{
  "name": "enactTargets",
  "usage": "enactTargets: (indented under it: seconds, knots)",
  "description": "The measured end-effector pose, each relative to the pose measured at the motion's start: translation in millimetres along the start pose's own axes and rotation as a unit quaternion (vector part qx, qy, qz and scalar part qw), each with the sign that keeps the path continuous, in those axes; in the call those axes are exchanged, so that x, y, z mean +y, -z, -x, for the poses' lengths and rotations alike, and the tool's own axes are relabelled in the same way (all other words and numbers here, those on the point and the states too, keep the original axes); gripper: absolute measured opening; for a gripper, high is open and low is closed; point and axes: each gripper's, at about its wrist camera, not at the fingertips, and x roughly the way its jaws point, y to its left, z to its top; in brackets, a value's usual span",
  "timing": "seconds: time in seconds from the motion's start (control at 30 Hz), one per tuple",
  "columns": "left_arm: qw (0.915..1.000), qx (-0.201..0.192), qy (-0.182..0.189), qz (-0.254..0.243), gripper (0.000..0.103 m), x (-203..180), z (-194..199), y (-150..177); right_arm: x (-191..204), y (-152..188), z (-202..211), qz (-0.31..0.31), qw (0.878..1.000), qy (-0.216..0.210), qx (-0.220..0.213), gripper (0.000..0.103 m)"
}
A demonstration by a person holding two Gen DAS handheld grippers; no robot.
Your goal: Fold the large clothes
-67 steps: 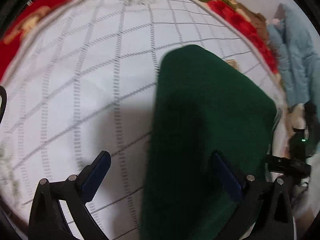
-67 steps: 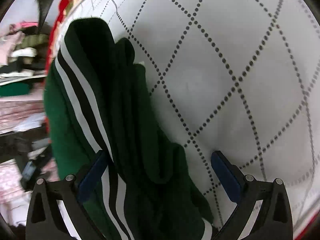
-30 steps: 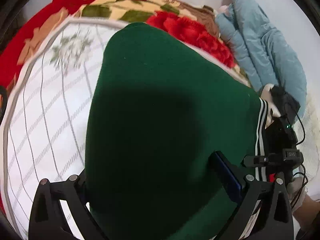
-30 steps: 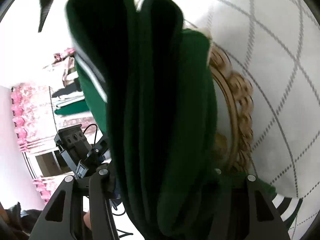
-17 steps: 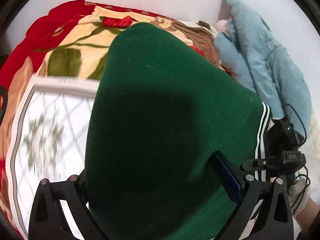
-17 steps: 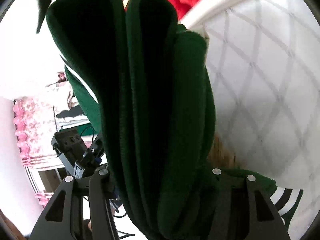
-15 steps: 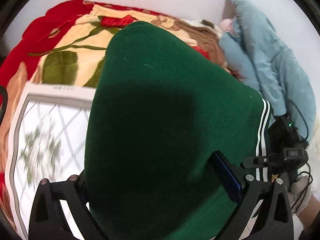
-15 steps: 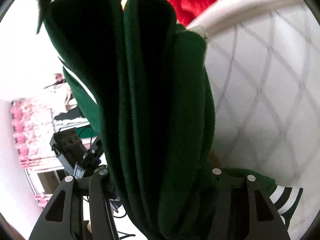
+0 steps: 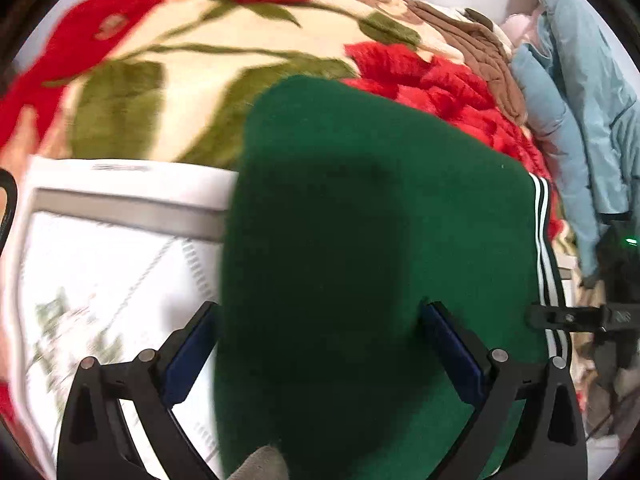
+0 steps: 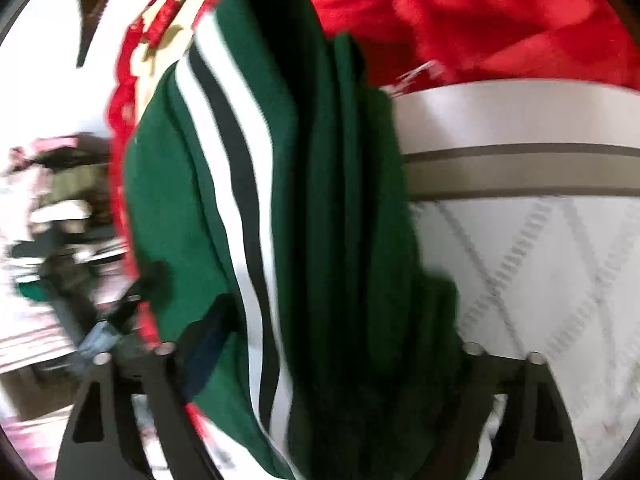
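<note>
Now the folded green garment [image 9: 360,248] with white stripes sits at the far edge of the white quilted sheet [image 9: 104,272], partly over the red floral blanket [image 9: 160,60]; a second ago it hung pinched over open sheet. Right gripper [image 10: 332,344] jaws have just been opening, fabric between them but apparently unpressed. Left gripper [image 9: 316,344] straddles the bundle, spread, no visible pinch. Reads as set-down: fold finished, piece parked.

We are seeing the folded garment [image 9: 360,248] lying across the far edge of the quilted bedspread [image 9: 120,272], partly over the floral blanket [image 9: 192,60] behind it. At the blanket's right end, a padded jacket [image 9: 576,112] is leaning.
</note>
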Motion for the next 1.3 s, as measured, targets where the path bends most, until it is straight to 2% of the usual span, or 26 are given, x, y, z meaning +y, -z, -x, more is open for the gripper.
enactTargets:
  seconds: [0.1, 0.13, 0.2, 0.3, 0.43, 0.5, 0.57, 0.77, 1.0, 1.17, 1.3]
  knots:
    - [0.9976, -0.028, -0.062, -0.010, 0.102, -6.2, 28.3, 16.3, 25.9, 34.7, 28.0, 0.034, 0.991, 0.115, -0.058, 0.100]
    - [0.9955, -0.037, -0.086, -0.015, 0.102, -9.8, 40.5, 26.5, 38.4, 52.7, 36.9, 0.054, 0.981, 0.169, -0.081, 0.103]
    - [0.9921, -0.049, -0.114, -0.017, 0.102, -15.5, 58.4, 41.2, 51.0, 78.9, 47.6, 0.072, 0.965, 0.231, -0.102, 0.103]
    - [0.9880, -0.064, -0.140, -0.008, 0.102, -29.0, 94.9, 69.3, 89.8, 127.6, 61.1, 0.083, 0.949, 0.275, -0.130, 0.103]
    - [0.9829, -0.084, -0.163, -0.011, 0.102, -50.0, 145.8, 96.4, 111.6, 199.0, 99.3, 0.092, 0.929, 0.314, -0.172, 0.103]
    - [0.9831, -0.094, -0.157, -0.010, 0.102, -61.8, 177.7, 108.8, 120.5, 214.9, 121.7, 0.088, 0.922, 0.323, -0.194, 0.103]
    - [0.9830, -0.105, -0.150, -0.013, 0.102, -72.6, 205.3, 118.2, 135.7, 246.5, 149.1, 0.080, 0.916, 0.326, -0.218, 0.103]
    - [0.9785, -0.150, -0.139, -0.025, 0.102, -114.9, 318.2, 157.0, 200.7, 365.0, 235.3, 0.075, 0.905, 0.322, -0.268, 0.103]
    - [0.9704, -0.199, -0.132, -0.037, 0.102, -153.9, 432.4, 208.7, 249.8, 495.9, 340.3, 0.064, 0.886, 0.326, -0.322, 0.103]
    - [0.9658, -0.222, -0.130, -0.035, 0.102, -175.7, 492.3, 240.9, 282.3, 576.6, 405.4, 0.085, 0.873, 0.322, -0.357, 0.103]
    - [0.9616, -0.238, -0.133, -0.030, 0.102, -190.3, 524.1, 262.3, 295.5, 626.2, 448.8, 0.108, 0.862, 0.315, -0.381, 0.103]
